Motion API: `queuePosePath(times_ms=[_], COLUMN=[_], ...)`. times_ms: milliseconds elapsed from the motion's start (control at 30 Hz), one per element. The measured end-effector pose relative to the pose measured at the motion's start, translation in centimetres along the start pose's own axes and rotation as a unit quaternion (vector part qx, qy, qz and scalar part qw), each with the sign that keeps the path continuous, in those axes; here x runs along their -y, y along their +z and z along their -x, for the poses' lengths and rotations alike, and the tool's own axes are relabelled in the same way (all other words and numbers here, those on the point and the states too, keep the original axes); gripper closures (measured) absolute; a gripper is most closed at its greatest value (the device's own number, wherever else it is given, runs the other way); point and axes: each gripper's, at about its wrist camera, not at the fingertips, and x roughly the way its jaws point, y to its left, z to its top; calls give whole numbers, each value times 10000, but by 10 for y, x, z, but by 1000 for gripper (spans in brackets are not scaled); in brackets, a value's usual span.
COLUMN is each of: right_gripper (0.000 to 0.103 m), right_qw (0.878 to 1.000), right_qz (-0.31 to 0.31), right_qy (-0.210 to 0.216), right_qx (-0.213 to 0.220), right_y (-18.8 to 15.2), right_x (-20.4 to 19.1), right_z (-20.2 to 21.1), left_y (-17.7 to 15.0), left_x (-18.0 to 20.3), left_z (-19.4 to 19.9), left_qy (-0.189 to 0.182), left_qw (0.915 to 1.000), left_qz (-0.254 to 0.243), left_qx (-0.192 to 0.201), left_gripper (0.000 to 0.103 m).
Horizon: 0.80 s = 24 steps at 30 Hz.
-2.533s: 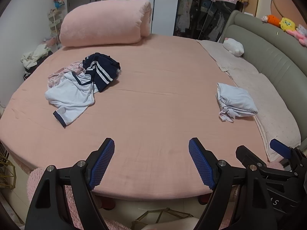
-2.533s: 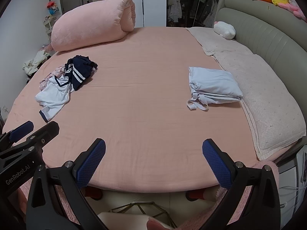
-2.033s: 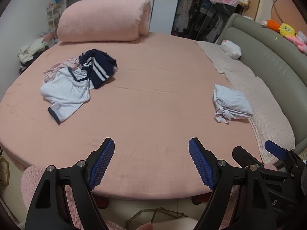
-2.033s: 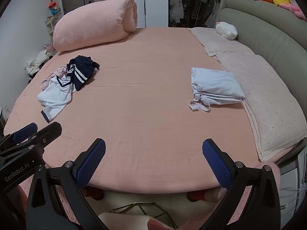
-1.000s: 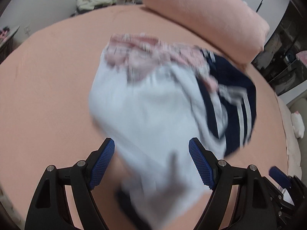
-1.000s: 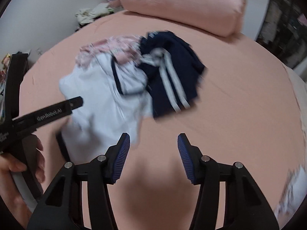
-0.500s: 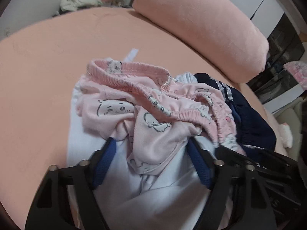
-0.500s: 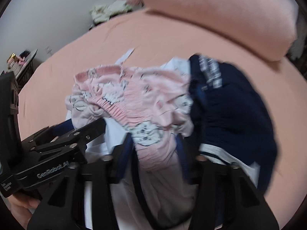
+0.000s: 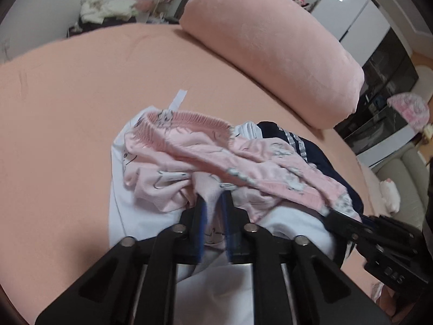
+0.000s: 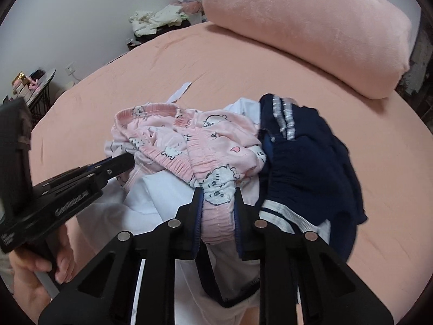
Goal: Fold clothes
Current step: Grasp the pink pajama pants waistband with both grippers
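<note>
Half a second ago both sets of jaws were spread around the pink pants point(image 10: 189, 138); now both have clamped onto them, so I judge the pick-up is under way. My left gripper point(image 9: 213, 211) pinches a pink fold right at its tips. My right gripper point(image 10: 216, 203) grips the elastic hem between its pads. The pants lie crumpled directly ahead of both grippers, on top of a white shirt point(image 9: 130, 216), with a navy garment point(image 10: 305, 157) just right of my right gripper. All rest on the bed point(image 10: 216, 62), a rolled blanket point(image 10: 311, 24) beyond.
</note>
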Motion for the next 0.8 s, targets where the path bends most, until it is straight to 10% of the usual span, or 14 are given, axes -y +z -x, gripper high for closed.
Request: queuePosePath(times_ms=[33, 133, 233, 400, 700, 800], right_gripper=[84, 84, 84, 84, 78, 69], right_qw=[10000, 9996, 9988, 9989, 9975, 9970], right_qz=[-18, -108, -149, -160, -537, -694], right_qy=[15, 150, 311, 8, -352, -199], right_qx=[40, 198, 349, 436, 289, 270], right_y=[-2, -7, -13, -21, -49, -54], right_x=[0, -4, -5, -2, 22, 37], right_z=[5, 22, 39, 42, 75, 75], left_y=[-1, -3, -6, -9, -46, -46], left_x=[1, 5, 10, 22, 73, 58], left_z=[-3, -11, -18, -8, 19, 20], left_qy=[-67, -304, -480, -799, -1748, -1689], left_qw=[10000, 9994, 9984, 9961, 9654, 9716], left_qz=[-8, -65, -208, -301, -1346, -1002], left_qx=[-29, -121, -221, -201, -1388, -1320], left_gripper=[47, 46, 91, 98, 98, 70])
